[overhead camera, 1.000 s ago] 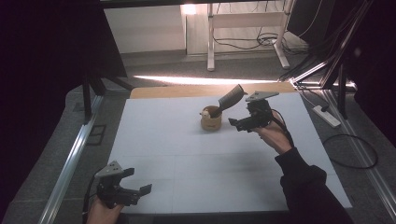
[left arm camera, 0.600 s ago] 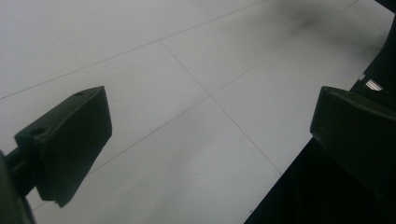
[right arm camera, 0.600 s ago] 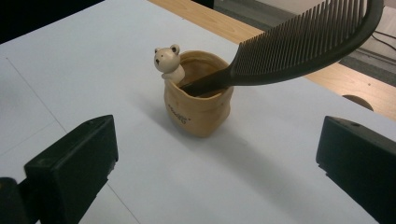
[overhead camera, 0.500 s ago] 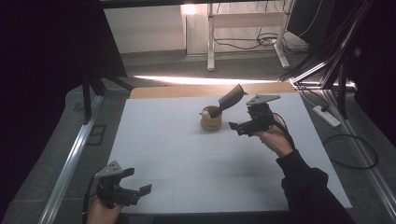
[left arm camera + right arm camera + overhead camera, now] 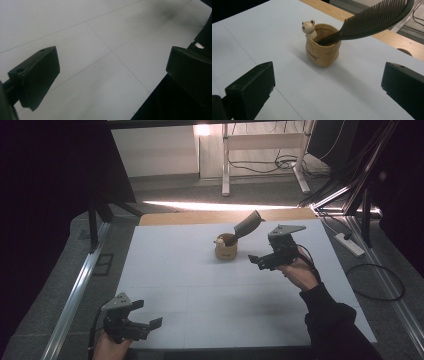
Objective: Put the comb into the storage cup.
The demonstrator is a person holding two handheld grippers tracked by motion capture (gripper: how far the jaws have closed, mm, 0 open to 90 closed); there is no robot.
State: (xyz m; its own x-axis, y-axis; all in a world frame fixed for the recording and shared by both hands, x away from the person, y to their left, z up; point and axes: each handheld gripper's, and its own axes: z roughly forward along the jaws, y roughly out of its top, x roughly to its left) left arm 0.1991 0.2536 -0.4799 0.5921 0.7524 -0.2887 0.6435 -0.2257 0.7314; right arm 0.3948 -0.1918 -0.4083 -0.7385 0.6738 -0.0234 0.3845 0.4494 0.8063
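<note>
Both pairs of fingers stand spread wide with nothing between them. In the right gripper view the right gripper's [image 5: 328, 85] black pads [image 5: 249, 87] rise from the lower corners of the frame, and the cup sits beyond the gap between them, in the upper middle of the frame, apart from either pad. In the left gripper view the left gripper's [image 5: 112, 75] pads [image 5: 37, 75] frame bare white surface, with the table's near edge cutting across the lower right corner.

Seen from the high view, the white table [image 5: 200, 295] takes up the centre of the frame, a strip of bare wood showing along its far edge. The right gripper [image 5: 260, 261] hangs right of centre, held in the person's hand [image 5: 300, 272], with a dark sleeve [image 5: 335, 320] running to the lower right corner; its jaws point left toward the cup, near it but not touching. The left gripper [image 5: 145, 317] sits in the lower left, at the table's near edge, well apart from the cup.

A tan sack-shaped cup [image 5: 226, 249] stands upright just above the centre of the frame, with small dark lettering on its side. A black comb [image 5: 248, 225] leans in it, handle down, teeth slanting up to the right. A little cream bear figure [image 5: 308, 28] perches on the cup's rim, on the side away from the comb.
</note>
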